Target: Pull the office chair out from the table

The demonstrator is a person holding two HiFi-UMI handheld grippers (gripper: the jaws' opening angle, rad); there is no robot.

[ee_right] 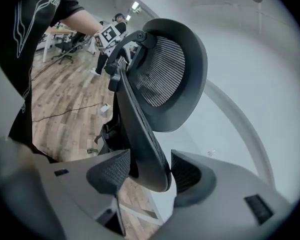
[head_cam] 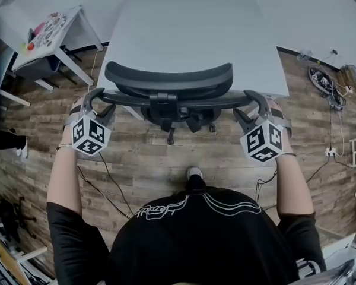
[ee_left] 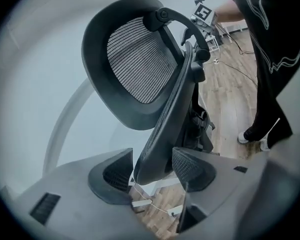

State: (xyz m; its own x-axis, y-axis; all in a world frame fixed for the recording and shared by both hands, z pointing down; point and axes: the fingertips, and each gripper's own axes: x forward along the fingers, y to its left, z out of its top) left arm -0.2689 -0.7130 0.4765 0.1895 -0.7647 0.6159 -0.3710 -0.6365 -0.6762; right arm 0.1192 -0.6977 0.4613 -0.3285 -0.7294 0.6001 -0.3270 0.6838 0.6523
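A black office chair (head_cam: 169, 76) with a mesh headrest is pushed in against the white table (head_cam: 196, 28). Its wide backrest (head_cam: 172, 98) faces me. My left gripper (head_cam: 98, 103) is at the backrest's left end and my right gripper (head_cam: 256, 105) at its right end. In the left gripper view the backrest's edge (ee_left: 162, 134) runs between the left gripper (ee_left: 152, 165) pads, which stand wide and open. The right gripper (ee_right: 149, 168) likewise straddles the backrest's other edge (ee_right: 140, 134), open, with gaps beside the pads.
A small white side table (head_cam: 47, 34) with clutter stands at the back left. Cables and gear (head_cam: 326, 82) lie on the wooden floor at the right. A thin cable (head_cam: 107, 183) runs across the floor near my shoe (head_cam: 194, 173).
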